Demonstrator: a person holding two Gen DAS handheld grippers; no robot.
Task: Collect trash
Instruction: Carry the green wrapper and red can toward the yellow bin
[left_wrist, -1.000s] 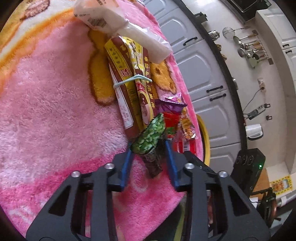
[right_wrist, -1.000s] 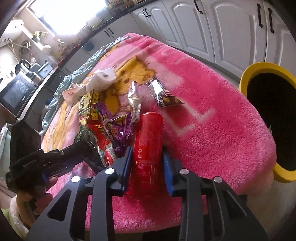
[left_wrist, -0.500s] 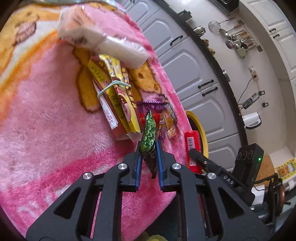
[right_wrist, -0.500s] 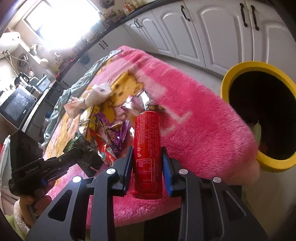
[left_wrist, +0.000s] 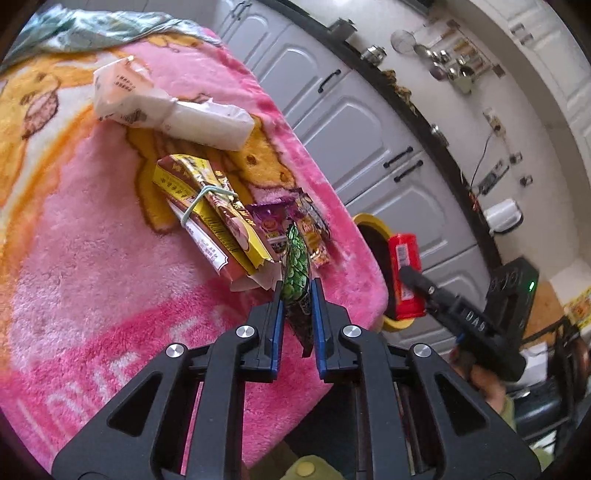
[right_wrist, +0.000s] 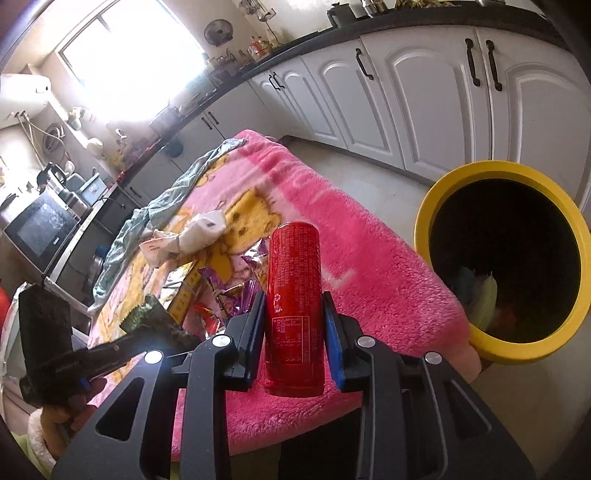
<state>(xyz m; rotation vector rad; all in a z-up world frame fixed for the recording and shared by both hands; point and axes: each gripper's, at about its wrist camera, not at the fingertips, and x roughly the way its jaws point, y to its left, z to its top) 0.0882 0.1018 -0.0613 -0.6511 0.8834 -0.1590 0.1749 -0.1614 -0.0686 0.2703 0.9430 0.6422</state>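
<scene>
Pinching a green wrapper (left_wrist: 297, 280) between its blue pads, the left tool (left_wrist: 297, 295) holds it edge-on above the near edge of the desk (left_wrist: 92, 258), which is draped in a pink blanket. Ahead of the wrapper lie a yellow-and-brown box (left_wrist: 210, 218) bound with a green band, a purple wrapper (left_wrist: 271, 221) and an orange wrapper (left_wrist: 314, 236), packed close together toward the right edge of the desk. A white pack (left_wrist: 162, 110) lies farther back, near a grey-green cloth (left_wrist: 92, 27) at the far edge.

The right tool (right_wrist: 295, 321) is clamped on a red can (right_wrist: 295, 295), held upright off the desk, with a finger on each side. A yellow-rimmed bin (right_wrist: 498, 173) stands just past the right edge of the desk, its dark interior holding some pale scraps. In the left view the can (left_wrist: 406, 273) appears in front of the bin (left_wrist: 369, 221). White cabinets (right_wrist: 424, 92) line the wall behind.
</scene>
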